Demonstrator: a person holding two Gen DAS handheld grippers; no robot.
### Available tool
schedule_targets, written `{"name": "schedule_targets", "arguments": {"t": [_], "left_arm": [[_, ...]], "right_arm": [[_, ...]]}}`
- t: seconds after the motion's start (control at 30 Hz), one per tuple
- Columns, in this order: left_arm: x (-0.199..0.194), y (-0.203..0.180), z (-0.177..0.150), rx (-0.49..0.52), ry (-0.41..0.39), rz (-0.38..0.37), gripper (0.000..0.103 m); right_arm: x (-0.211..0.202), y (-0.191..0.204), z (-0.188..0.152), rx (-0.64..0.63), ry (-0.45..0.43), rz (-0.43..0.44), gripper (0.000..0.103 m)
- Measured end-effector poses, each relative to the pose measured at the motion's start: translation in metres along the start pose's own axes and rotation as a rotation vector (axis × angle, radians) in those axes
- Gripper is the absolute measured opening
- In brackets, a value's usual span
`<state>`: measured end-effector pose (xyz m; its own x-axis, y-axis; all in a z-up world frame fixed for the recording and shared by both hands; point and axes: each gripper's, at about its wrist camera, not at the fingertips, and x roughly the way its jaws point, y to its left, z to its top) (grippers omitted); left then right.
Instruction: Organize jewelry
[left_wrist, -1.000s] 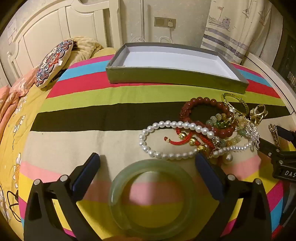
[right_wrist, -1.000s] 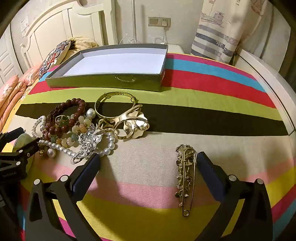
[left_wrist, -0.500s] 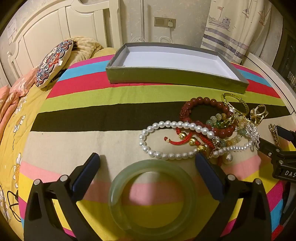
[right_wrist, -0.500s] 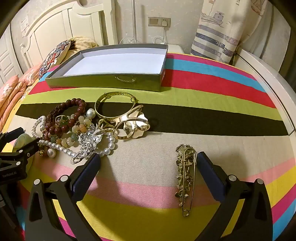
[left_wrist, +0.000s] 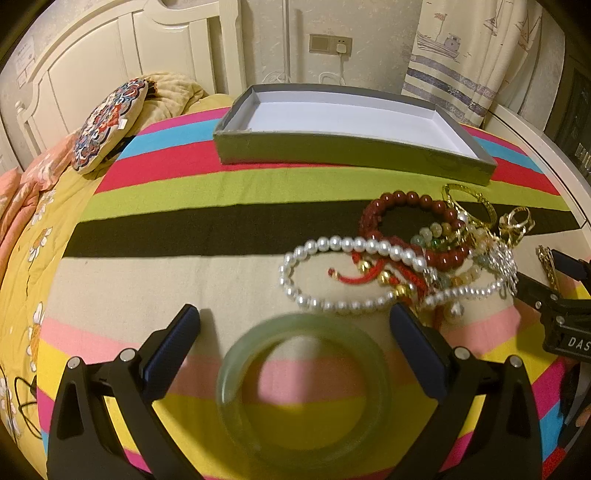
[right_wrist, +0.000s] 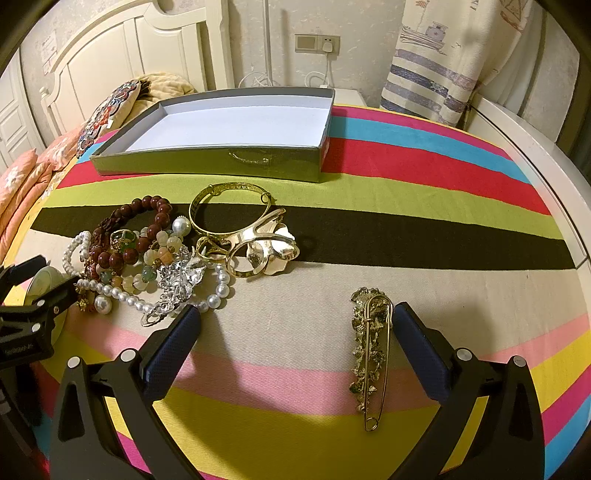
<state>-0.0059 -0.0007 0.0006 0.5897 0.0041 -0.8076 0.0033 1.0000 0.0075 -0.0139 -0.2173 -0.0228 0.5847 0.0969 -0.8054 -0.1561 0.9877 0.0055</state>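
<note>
Jewelry lies in a heap on a striped blanket spread over a bed. In the left wrist view a pale green bangle lies flat on the blanket between the two fingers of the left gripper, whose jaws stand wide apart and touch nothing; the bangle looks blurred. Just beyond it a pearl bracelet rests on the cloth, with a red cord bracelet inside its loop and a dark red bead bracelet behind it.

In the right wrist view the right gripper is also spread wide and holds nothing. A gold pin brooch lies lengthwise between its fingers, close to the right-hand finger; whether they touch cannot be told. To the left of the gripper the heap holds a gold bangle, a gold flower ring touching it, a silver leaf brooch and mixed pale beads.

A shallow gray box with a white inside stands farther back on the blanket, well apart from the heap. A round patterned cushion leans near the headboard at the far left.
</note>
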Motion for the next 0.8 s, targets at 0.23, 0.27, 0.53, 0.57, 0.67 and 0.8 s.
{"name": "schedule_targets", "arguments": {"t": [0.23, 0.27, 0.53, 0.57, 0.67, 0.8], "left_arm": [[-0.063, -0.005, -0.044, 0.033, -0.123, 0.050, 0.101], [-0.075, -0.007, -0.050, 0.031, -0.144, 0.050, 0.101], [-0.205, -0.034, -0.100, 0.019, -0.364, 0.070, 0.101], [-0.220, -0.038, -0.106, 0.020, -0.388, 0.073, 0.101], [-0.245, -0.049, -0.118, 0.033, -0.435, 0.090, 0.101], [-0.268, -0.055, -0.132, 0.047, -0.470, 0.084, 0.101]], "right_arm": [[-0.052, 0.003, -0.036, -0.027, -0.053, 0.109, 0.099], [-0.066, -0.001, -0.046, -0.026, -0.075, 0.118, 0.099], [-0.179, -0.004, -0.105, -0.059, -0.271, 0.127, 0.099], [-0.185, -0.003, -0.109, -0.065, -0.285, 0.125, 0.099], [-0.207, 0.002, -0.122, -0.084, -0.334, 0.107, 0.099], [-0.227, 0.007, -0.130, -0.104, -0.382, 0.102, 0.099]]}}
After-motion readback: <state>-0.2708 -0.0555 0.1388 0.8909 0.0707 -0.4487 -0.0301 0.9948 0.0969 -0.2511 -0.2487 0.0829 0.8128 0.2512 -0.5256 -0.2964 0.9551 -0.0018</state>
